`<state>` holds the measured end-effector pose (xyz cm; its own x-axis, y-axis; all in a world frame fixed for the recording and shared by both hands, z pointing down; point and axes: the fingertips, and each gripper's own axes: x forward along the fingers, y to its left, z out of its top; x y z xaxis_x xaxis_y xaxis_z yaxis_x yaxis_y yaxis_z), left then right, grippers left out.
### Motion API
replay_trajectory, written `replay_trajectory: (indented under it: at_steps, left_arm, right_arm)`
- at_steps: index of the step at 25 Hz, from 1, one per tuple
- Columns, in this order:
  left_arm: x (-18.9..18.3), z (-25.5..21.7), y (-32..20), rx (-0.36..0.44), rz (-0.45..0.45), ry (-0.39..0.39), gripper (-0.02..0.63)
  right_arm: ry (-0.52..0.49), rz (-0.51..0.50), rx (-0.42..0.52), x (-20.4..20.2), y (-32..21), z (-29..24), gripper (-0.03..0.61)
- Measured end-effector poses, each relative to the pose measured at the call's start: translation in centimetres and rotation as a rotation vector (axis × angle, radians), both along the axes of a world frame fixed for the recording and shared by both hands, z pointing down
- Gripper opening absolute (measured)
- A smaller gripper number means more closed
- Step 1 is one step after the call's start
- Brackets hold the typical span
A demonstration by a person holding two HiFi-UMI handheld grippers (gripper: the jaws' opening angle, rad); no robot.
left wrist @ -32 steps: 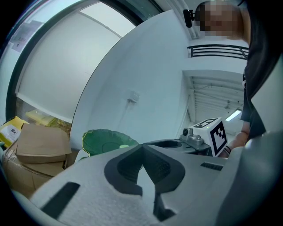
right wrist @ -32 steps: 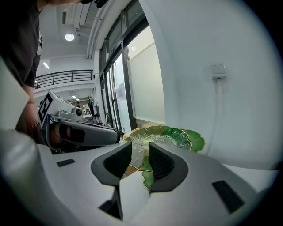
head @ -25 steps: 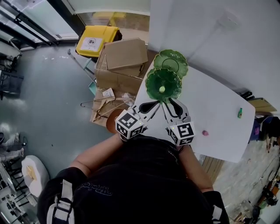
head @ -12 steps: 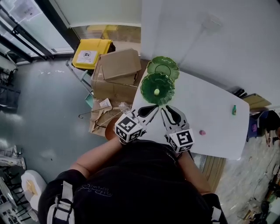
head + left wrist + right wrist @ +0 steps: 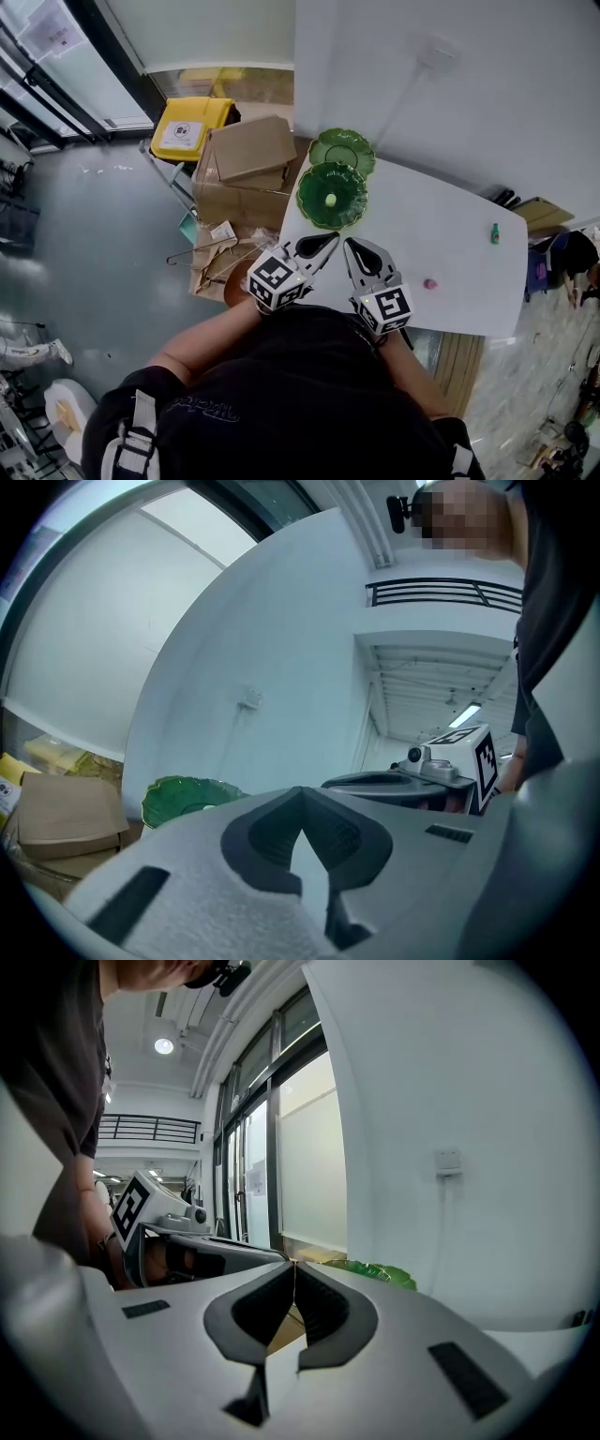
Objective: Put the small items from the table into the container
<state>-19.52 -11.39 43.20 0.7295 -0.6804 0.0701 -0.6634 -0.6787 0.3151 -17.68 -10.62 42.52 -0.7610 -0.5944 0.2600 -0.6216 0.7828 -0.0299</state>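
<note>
- left gripper (image 5: 330, 240) and right gripper (image 5: 354, 247), lower centre of the head view: both clenched, nothing between the jaws.
- pink item (image 5: 430, 283) lies on the table (image 5: 450, 216), right of centre.
- the right gripper should spread its jaws, straddle the item squarely, then carry it to the nearer green dish (image 5: 317, 183), upper centre.

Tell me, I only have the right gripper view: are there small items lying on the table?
Observer: Yes, a pink item lies on the table, to the right of the right gripper.
Operator: Anything else out there?
Observer: A small green item sits near the table's right edge.
Operator: What about the container?
Observer: The nearer green dish holds one yellowish item.
</note>
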Motion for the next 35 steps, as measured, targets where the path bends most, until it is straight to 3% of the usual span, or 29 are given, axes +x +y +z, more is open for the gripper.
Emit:
replay_trajectory:
  at_steps: [16,22,30,35]
  left_arm:
    - [0.9,-0.9,0.0,0.022,0.036,0.012,0.005]
    - [2.3,-1.0,1.1,0.067,0.077,-0.023,0.005]
    - [4.0,-0.9,1.8,0.033,0.101,0.015,0.005]
    - [7.4,0.0,2.5,0.008,0.172,0.021,0.005]
  right_arm:
    - [0.009,0.041,0.019,1.0,0.1,-0.7,0.018]
    - [0.008,0.058,0.018,1.9,0.7,-0.8,0.018]
    - [0.012,0.110,-0.004,3.9,1.7,-0.6,0.018]
    - [0.013,0.178,-0.017,7.1,2.5,0.2,0.019]
